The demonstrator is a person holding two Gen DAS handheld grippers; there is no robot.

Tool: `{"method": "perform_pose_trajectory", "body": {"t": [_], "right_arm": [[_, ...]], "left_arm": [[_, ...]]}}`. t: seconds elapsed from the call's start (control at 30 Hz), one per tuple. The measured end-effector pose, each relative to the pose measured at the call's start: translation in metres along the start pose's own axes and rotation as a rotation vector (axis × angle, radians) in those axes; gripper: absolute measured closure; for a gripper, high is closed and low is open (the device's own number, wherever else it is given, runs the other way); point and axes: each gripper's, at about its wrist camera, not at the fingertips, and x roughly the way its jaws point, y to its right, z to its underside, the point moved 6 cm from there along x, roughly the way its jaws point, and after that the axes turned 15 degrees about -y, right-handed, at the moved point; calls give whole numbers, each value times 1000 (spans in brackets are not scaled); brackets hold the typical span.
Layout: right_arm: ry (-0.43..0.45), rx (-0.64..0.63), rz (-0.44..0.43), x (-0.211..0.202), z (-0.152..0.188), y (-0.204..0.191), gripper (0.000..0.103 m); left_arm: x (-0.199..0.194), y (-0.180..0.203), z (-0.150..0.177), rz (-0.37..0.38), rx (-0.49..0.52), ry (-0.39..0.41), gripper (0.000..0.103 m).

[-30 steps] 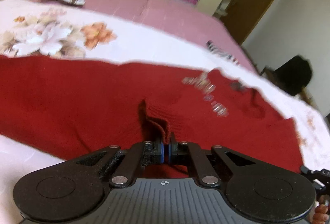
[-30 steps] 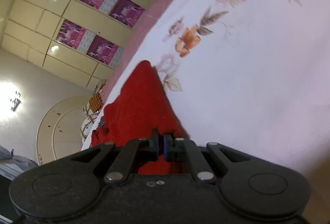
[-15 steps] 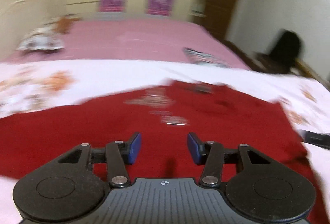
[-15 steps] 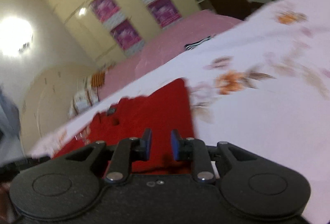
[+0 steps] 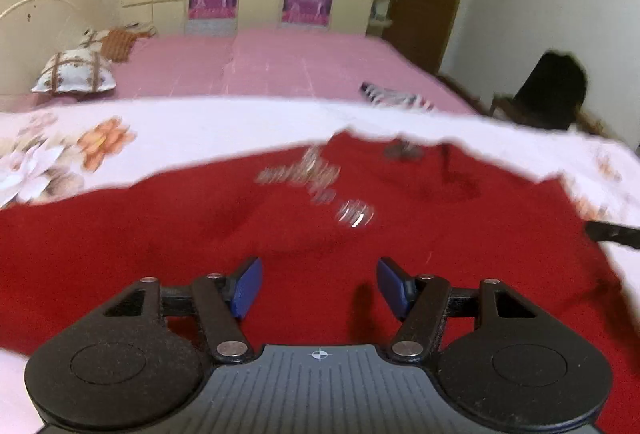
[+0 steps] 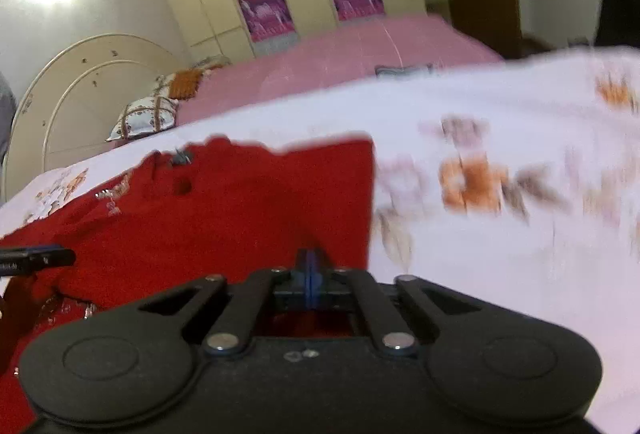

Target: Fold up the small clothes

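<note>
A red knitted garment (image 5: 160, 242) with a silver sequin pattern (image 5: 320, 186) lies spread flat on the white flowered sheet (image 5: 208, 126). My left gripper (image 5: 319, 288) is open and empty, hovering just above the garment's near part. The garment also shows in the right wrist view (image 6: 240, 210), its straight right edge against the sheet. My right gripper (image 6: 310, 274) has its blue pads pressed together over the garment's near right part; no cloth shows between them. The left gripper's fingertip (image 6: 36, 258) shows at the left edge of the right wrist view.
The sheet (image 6: 500, 242) covers the near half of a pink bed (image 5: 280, 62). Pillows (image 5: 76, 74) lie by the headboard at the far left. A striped item (image 5: 394, 96) lies on the pink cover. A dark chair (image 5: 552, 94) stands at the right.
Both grippers let go of the red cloth and drew back. The left gripper has opened wide. The right gripper opened, then shut again with nothing in it. The garment now lies flat.
</note>
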Motion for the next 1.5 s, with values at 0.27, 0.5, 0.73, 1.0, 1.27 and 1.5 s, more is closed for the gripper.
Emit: {"method": "perform_pose_trajectory", "body": {"t": [0.27, 0.5, 0.73, 1.0, 1.27, 1.5], "right_arm": [[8, -27, 98, 44, -46, -5, 85], [10, 25, 140, 38, -50, 25, 84], [1, 32, 164, 23, -36, 22, 80], [49, 45, 110, -46, 17, 22, 68], [-18, 139, 124, -64, 64, 32, 67], [29, 91, 204, -79, 60, 21, 67]], "left_arm": [[38, 13, -17, -40, 3, -59, 40], [34, 7, -8, -77, 24, -32, 40], [16, 0, -2, -96, 29, -11, 35], [-86, -158, 71, -154, -350, 101, 18], [-134, -332, 142, -87, -874, 210, 18], [-129, -407, 159, 45, -1068, 345, 20]]}}
